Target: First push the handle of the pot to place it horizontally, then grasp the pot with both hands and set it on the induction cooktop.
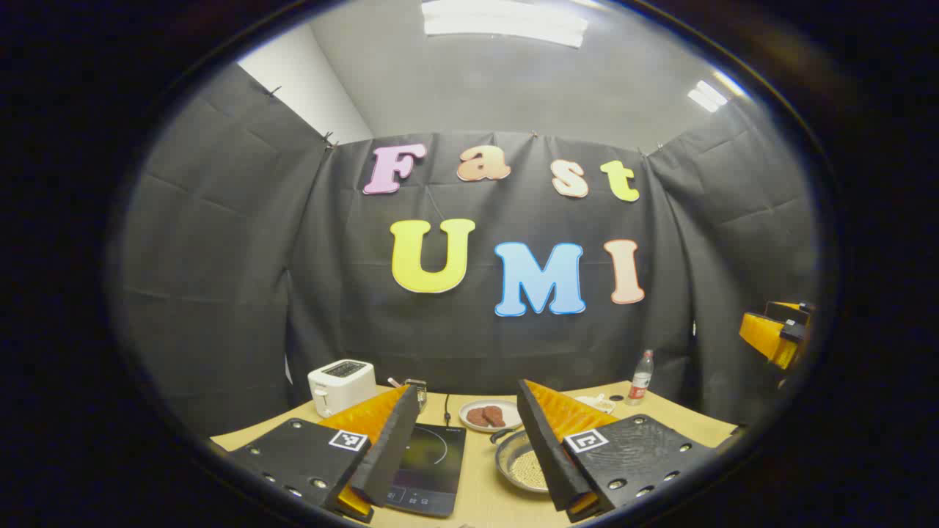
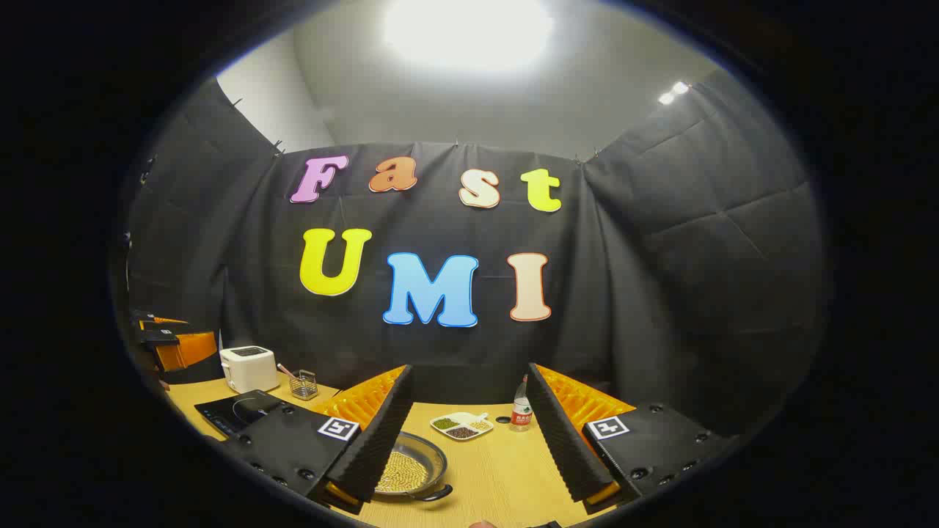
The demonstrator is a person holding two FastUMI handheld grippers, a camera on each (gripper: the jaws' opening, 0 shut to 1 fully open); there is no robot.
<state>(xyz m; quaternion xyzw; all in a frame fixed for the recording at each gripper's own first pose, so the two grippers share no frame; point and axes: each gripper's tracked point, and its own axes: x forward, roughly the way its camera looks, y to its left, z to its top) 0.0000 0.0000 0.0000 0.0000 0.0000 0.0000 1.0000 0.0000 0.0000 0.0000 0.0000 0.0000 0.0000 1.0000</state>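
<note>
- Worktop (image 2: 506, 477): light wood, carries everything. Both sets of tongs hang above it, well clear of the surface.
- Induction cooktop (image 1: 429, 469): dark glass slab on the left side of the worktop, just beside the pot, nothing on it.
- Pot (image 2: 411, 469): shallow metal pan with pale grains inside, sitting on the wood and not yet on the cooktop. In the right gripper view a dark handle (image 2: 433, 496) pokes out at its near rim, pointing toward the camera side, so I'd say the push step is the one in hand.
- Toaster (image 1: 341, 385): white, back left, out of the way.
- Left tongs (image 1: 466, 455): spread wide, holding nothing, framing the cooktop and pot.
- Right tongs (image 2: 469, 447): also wide and empty, pot just inside the left finger.
- Tip: drop one finger beside the handle's end and nudge it slowly sideways, so the pot pivots rather than sliding and the grains stay put.
- Small stuff at the back: plate of food (image 1: 490, 415), divided dish (image 2: 461, 425), bottle (image 2: 521, 412). Steer clear.
</note>
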